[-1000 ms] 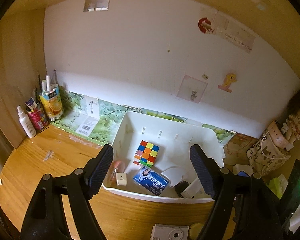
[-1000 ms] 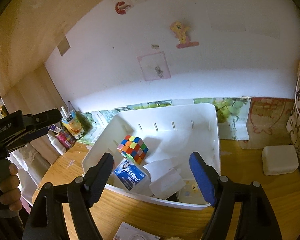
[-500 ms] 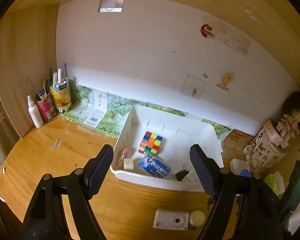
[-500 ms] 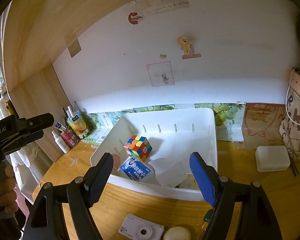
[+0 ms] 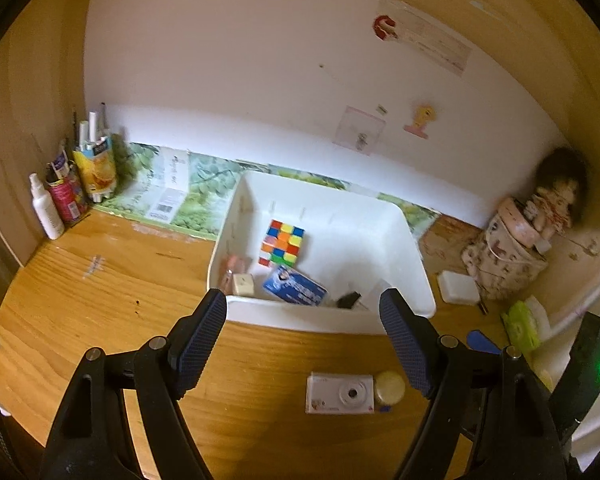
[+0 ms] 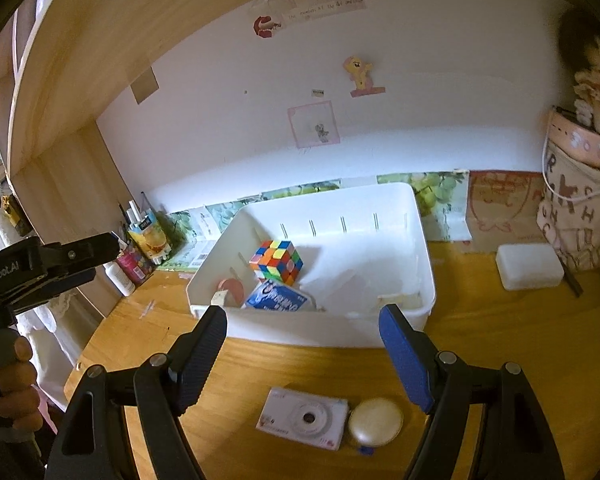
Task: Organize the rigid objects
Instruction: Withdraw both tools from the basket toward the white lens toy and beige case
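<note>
Two grippers, left (image 5: 302, 340) and right (image 6: 302, 354), jaws released, empty. Flat white plastic compact camera (image 6: 302, 418) near desk (image 6: 500, 344) front edge: stiff, light, probably slick; pinch long edges.

Dim warm light, fisheye edges, slight blur

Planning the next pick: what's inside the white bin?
White bin holds a Rubik's cube, blue box, pink item, white papers; near wall hides the rest.

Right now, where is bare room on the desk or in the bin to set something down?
Bare wood lies left of the white plastic bin, before the bottles. The bin's far right floor is bare; its near edge is crowded. The white camera and the round cream case fill the front.
</note>
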A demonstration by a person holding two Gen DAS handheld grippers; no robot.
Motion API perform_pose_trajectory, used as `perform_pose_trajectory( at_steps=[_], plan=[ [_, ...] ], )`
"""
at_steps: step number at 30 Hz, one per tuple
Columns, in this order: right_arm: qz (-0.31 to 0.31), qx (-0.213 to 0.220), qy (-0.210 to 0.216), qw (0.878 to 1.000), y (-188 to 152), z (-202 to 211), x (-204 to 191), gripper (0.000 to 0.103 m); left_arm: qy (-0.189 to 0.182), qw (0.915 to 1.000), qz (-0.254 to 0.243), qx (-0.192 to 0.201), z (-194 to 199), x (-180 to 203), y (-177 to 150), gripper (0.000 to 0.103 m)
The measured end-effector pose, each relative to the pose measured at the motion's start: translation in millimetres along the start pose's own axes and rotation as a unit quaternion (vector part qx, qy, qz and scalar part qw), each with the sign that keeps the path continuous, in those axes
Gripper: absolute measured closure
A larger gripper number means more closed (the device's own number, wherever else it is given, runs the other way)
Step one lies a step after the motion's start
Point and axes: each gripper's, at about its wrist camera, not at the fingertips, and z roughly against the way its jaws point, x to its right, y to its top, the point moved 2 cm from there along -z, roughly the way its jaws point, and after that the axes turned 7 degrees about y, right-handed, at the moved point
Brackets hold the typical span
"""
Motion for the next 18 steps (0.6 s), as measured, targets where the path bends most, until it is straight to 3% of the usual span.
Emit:
perform_pose_trajectory(
  at_steps=[5, 18],
  plan=[
    [-0.017, 0.002, -0.019, 1.000, -14, 9, -13, 0.024, -0.022, 0.9996, -0.014, -0.006, 2, -4, -6, 0.021],
    [-0.026, -0.018, -0.098, 0.995, -65, 29, -29, 0.024, -0.079, 0.9908, -0.043, -0.102, -25, -7, -47, 0.021]
  ],
)
